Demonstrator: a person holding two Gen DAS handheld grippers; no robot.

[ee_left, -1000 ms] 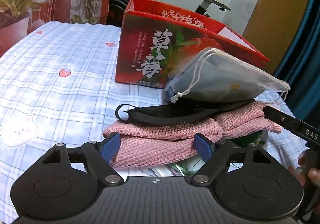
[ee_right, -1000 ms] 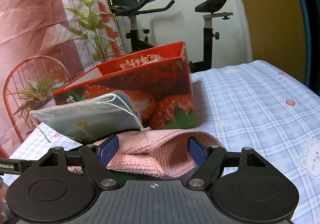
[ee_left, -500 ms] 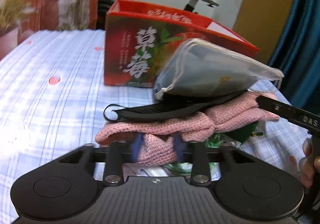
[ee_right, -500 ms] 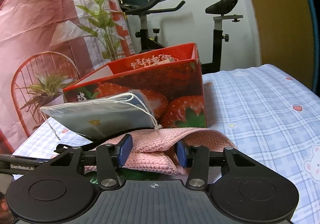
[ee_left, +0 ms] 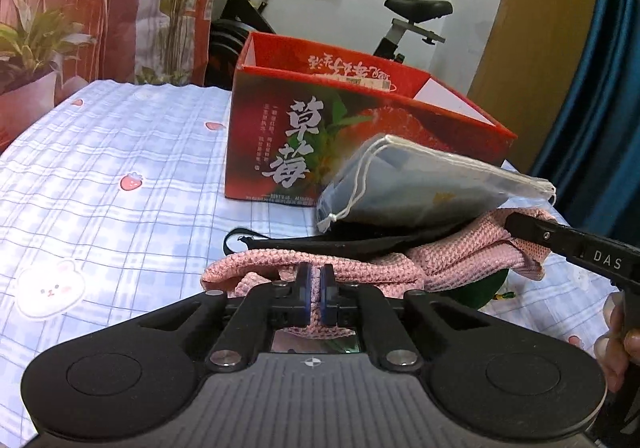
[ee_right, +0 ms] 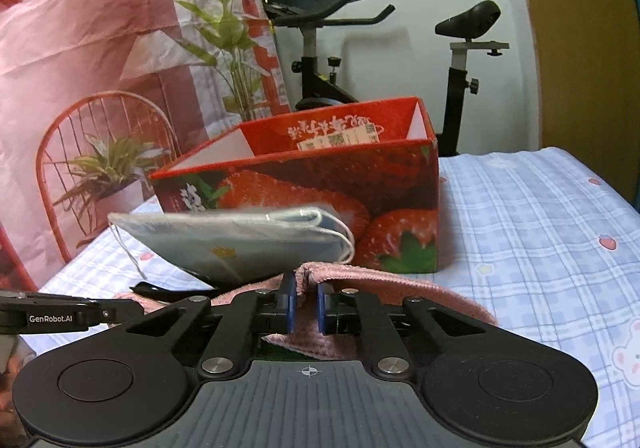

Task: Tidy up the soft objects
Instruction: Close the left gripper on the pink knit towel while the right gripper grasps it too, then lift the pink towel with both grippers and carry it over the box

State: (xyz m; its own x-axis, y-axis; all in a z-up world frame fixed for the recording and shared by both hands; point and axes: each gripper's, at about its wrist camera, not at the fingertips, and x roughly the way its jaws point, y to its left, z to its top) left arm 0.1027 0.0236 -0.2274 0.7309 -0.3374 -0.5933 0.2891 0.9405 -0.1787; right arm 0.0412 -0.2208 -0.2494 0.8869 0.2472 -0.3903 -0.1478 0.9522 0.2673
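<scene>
both grippers [ee_left: 315, 294] [ee_right: 303, 306] clamped on folded pink knit cloth [ee_left: 460, 260], stack atop.

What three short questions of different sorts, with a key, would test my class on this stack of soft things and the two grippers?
1. True or false: the left hand-held gripper is shut on the pink knitted cloth.
2. What lies directly on that cloth? A) the black face mask B) a green towel C) a white sock
3. Fill in: the grey drawstring pouch tops the stack in front of the red strawberry-printed cardboard ____.

Key: 1 true; 2 A; 3 box. The right hand-held gripper pinches the same cloth.
</scene>
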